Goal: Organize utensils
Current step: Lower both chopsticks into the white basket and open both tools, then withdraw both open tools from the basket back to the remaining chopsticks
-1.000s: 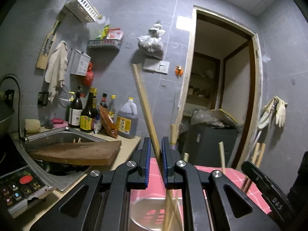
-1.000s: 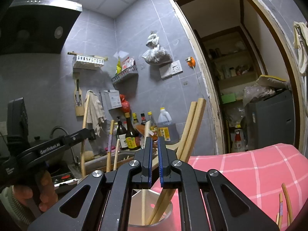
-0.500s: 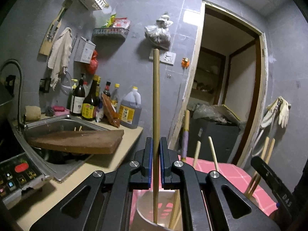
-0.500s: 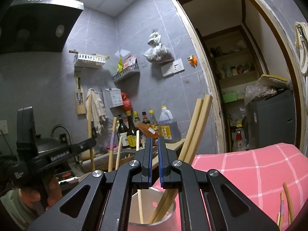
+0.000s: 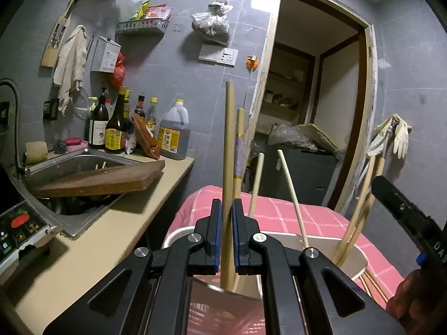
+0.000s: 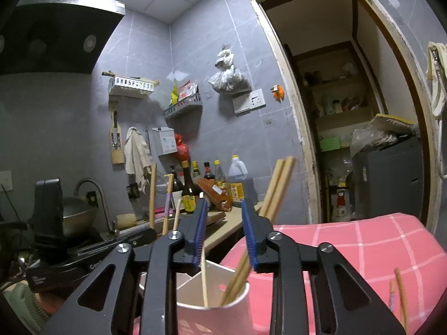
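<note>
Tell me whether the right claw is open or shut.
Open, still widening: the right claw shows a clear gap between its blue pads, nothing pinched; the chopstick pair leans in the holder.

Our left gripper (image 5: 226, 231) tilted slightly downward, jaws pinched tight on upright wooden chopstick (image 5: 228, 150). Our right gripper (image 6: 225, 230) held level, jaws opening, pads (image 6: 201, 229) apart and pressing on nothing. In left view, our right gripper's black body enters from right edge, our right hand (image 5: 410, 298) wrapped around it at lower corner.
</note>
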`<act>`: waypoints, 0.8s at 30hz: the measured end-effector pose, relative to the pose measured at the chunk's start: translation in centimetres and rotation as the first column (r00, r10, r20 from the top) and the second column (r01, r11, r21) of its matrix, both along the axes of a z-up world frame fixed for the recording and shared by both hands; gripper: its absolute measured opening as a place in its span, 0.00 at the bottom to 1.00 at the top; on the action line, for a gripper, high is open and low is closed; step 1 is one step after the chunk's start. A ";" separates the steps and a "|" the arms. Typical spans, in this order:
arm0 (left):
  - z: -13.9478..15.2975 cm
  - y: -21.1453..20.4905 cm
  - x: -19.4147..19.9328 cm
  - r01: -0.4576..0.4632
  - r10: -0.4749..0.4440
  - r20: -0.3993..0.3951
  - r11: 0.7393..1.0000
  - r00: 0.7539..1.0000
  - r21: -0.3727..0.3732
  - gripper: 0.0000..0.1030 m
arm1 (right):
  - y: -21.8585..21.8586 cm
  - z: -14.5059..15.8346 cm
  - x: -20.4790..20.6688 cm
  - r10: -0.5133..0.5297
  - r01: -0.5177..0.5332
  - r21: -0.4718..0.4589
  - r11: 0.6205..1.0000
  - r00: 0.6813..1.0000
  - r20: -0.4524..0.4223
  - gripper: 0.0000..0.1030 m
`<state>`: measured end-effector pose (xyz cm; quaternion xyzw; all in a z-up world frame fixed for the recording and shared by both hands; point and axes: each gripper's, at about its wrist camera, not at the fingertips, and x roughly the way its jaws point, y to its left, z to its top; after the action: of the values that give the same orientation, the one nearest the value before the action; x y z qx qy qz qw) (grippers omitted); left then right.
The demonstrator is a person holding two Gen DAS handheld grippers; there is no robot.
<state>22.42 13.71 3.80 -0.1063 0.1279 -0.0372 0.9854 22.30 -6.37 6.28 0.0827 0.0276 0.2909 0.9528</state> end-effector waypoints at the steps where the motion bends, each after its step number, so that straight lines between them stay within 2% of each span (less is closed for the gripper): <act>1: 0.0 -0.1 -0.1 0.001 -0.001 -0.003 1.000 1.000 -0.001 0.06 | -0.3 0.1 -0.2 -0.006 0.006 0.000 1.000 1.000 0.002 0.30; 5: -0.1 -0.8 -0.5 0.000 0.000 -0.012 1.000 1.000 0.003 0.10 | -2.0 0.6 -1.2 -0.039 0.039 0.000 0.999 0.999 0.004 0.40; 9: 0.2 -1.1 -1.4 -0.007 0.006 -0.008 1.000 1.000 -0.019 0.30 | -3.8 1.1 -2.2 -0.072 0.072 0.002 0.997 0.997 0.016 0.53; 11: 0.5 -1.4 -2.2 -0.011 0.011 0.006 1.000 1.000 -0.024 0.35 | -4.9 1.4 -2.9 -0.094 0.094 0.005 0.996 0.995 0.022 0.63; 13: 1.0 -1.8 -2.9 -0.018 0.019 0.017 1.000 1.000 -0.018 0.49 | -5.8 1.5 -3.5 -0.114 0.114 0.008 0.993 0.993 0.029 0.73; 15: 1.6 -2.5 -3.8 -0.027 0.027 0.037 1.000 0.999 -0.016 0.60 | -6.8 1.7 -4.2 -0.132 0.131 0.011 0.991 0.991 0.036 0.77; 17: 2.1 -3.3 -4.5 -0.021 0.023 0.050 1.000 0.998 -0.023 0.67 | -7.9 1.8 -5.0 -0.152 0.152 0.005 0.988 0.987 0.042 0.84; 19: 2.5 -4.0 -5.0 -0.010 0.012 0.056 1.000 0.998 -0.028 0.79 | -8.7 1.9 -5.8 -0.169 0.169 0.000 0.986 0.984 0.048 0.91; 20: 2.7 -4.5 -5.3 -0.004 0.006 0.060 1.000 0.998 -0.027 0.80 | -9.4 2.0 -6.4 -0.185 0.185 -0.004 0.983 0.981 0.054 0.97; 24: 2.9 -6.8 -6.5 0.025 -0.023 0.071 0.999 0.997 -0.026 0.92 | -11.1 2.2 -7.7 -0.228 0.229 -0.019 0.973 0.971 0.069 1.00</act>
<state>15.93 6.95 6.67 -0.1167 0.0936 -0.0543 0.9873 14.55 -17.49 8.48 0.0628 -0.0100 0.1815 0.9813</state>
